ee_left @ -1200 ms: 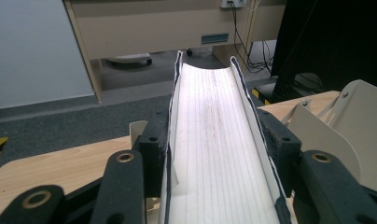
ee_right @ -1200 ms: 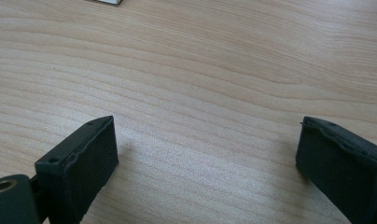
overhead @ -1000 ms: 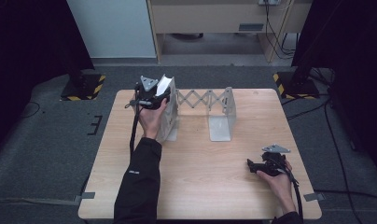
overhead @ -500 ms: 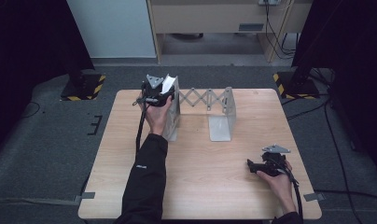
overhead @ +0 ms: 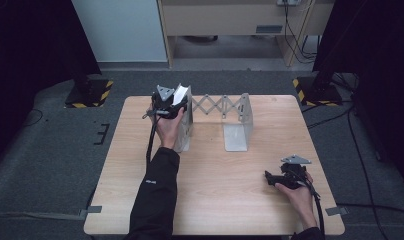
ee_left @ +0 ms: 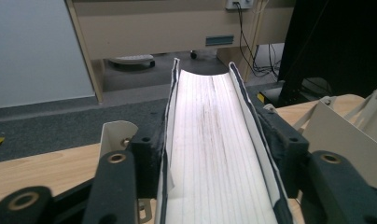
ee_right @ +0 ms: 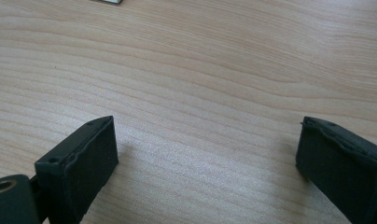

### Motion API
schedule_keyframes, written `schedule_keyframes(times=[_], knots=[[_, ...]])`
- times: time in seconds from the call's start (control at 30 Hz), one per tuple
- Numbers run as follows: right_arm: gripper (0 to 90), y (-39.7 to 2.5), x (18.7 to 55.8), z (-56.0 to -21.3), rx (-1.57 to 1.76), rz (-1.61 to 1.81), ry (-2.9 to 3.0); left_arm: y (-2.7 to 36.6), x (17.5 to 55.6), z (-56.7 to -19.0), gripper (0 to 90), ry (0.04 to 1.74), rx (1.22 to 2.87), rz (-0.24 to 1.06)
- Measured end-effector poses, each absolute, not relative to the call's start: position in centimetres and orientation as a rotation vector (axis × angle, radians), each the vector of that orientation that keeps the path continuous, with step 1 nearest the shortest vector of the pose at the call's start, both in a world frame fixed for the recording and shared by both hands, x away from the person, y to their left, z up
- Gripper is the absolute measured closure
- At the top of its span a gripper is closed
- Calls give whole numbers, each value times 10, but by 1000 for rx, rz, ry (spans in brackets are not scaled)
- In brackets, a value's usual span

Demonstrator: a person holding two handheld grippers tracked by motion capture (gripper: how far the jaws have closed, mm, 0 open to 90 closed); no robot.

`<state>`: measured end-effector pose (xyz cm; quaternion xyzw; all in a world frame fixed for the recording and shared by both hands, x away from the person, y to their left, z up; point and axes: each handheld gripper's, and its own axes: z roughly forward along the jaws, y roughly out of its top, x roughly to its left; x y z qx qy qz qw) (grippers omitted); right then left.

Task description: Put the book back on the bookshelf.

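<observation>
A book [overhead: 180, 94] with white pages and a dark cover is held spine down, page edges up, in my left gripper [overhead: 167, 105], which is shut on it at the left end plate [overhead: 186, 125] of a grey metal expanding book rack [overhead: 238, 125]. In the left gripper view the book [ee_left: 210, 107] runs away between the jaws of the left gripper [ee_left: 214, 154], with the rack's plates [ee_left: 336, 130] to either side. My right gripper [overhead: 268, 179] rests open near the table's front right. Bare wood lies between the jaws of the right gripper [ee_right: 205, 149].
The light wooden table [overhead: 215, 200] carries just the rack, whose scissor links [overhead: 215, 106] join its two upright plates. Beyond the far edge are grey carpet, a beige cabinet [overhead: 230, 20] and dark stands with hazard-striped bases [overhead: 315, 90].
My left gripper has carried the book a little to the right, closer over the rack's left plate. The right gripper has stayed put.
</observation>
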<state>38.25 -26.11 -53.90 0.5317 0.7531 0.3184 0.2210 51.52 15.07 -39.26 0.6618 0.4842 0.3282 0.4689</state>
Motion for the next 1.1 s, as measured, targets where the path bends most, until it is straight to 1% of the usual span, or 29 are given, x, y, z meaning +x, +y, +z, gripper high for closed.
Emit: schedule_keyframes(times=[0.07, 0.1, 0.13, 0.17, 0.4, 0.47, 0.57, 0.73, 0.83, 1.1], knots=[[58, -261, 382, -539, 1470, 880, 2081, 152, 512, -394, 415, 1151, 1630, 807], [58, -261, 382, -539, 1470, 881, 2079, 154, 509, -395, 379, 1133, 1607, 810], [58, -261, 382, -539, 1470, 880, 2081, 157, 505, -396, 342, 1119, 1583, 792], [58, -261, 382, -539, 1470, 881, 2079, 160, 501, -397, 328, 1107, 1582, 776], [57, -261, 382, -539, 1470, 881, 2080, 184, 467, -407, 318, 1065, 1616, 763], [57, -261, 382, -539, 1471, 880, 2081, 189, 459, -412, 320, 1063, 1628, 750], [57, -261, 382, -539, 1471, 880, 2081, 193, 449, -421, 364, 1064, 1646, 732], [57, -261, 382, -539, 1471, 880, 2081, 193, 442, -430, 480, 1071, 1624, 693], [57, -261, 382, -539, 1471, 880, 2081, 192, 441, -433, 488, 1090, 1588, 684], [57, -261, 382, -539, 1471, 880, 2081, 180, 440, -431, 490, 1119, 1577, 705]])
